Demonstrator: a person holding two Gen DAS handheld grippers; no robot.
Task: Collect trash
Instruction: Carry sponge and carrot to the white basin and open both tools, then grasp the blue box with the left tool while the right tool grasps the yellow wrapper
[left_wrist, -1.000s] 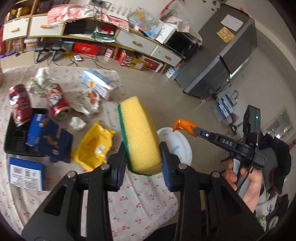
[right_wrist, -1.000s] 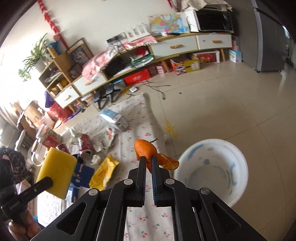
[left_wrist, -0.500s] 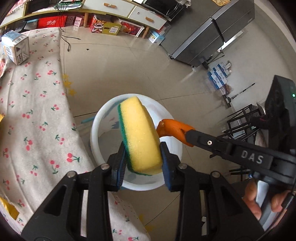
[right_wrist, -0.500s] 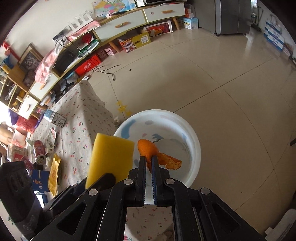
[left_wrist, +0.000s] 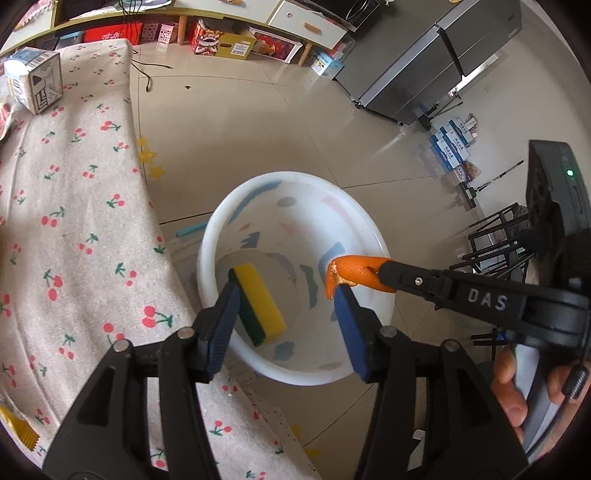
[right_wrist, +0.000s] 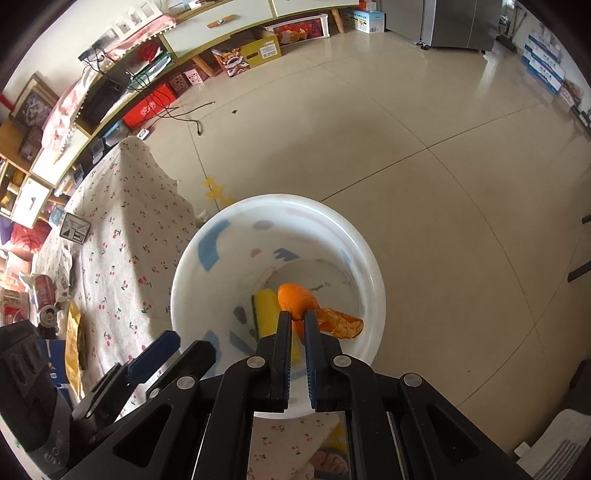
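Bench under cherry-print cloth (left_wrist: 74, 229), more litter left on it. White plastic bin with pastel blotches (left_wrist: 373, 354) stands on the floor just beside it. Yellow sponge with green scrub side (left_wrist: 258, 302) lies on the bin bottom. Left tongs (left_wrist: 288, 317) over the bin, jaws opening, nothing between them. Right tongs (right_wrist: 297, 325) pressed together, pinching orange peel (right_wrist: 295, 297) above the bin. Risk: the peel's loose flap hangs toward the rim; released off-centre, it may catch there or fall outside.
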